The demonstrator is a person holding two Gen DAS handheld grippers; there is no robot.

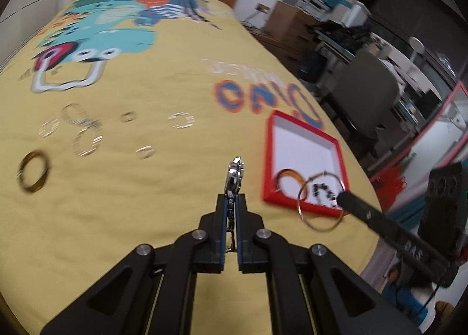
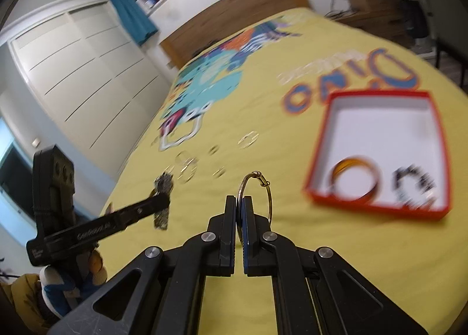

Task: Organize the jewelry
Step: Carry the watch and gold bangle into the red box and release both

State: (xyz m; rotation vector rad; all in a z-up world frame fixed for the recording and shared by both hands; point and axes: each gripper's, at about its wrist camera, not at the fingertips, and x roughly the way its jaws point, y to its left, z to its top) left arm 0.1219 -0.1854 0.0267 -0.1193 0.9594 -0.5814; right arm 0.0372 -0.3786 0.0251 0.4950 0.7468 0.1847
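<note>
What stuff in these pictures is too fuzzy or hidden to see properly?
- Loose rings on the bedspread, left wrist view: motion blur hides their details.
- Beaded piece in the red box, right wrist view: smeared by blur.
- Chain piece in the left gripper: its lower part is hidden between the fingers.
</note>
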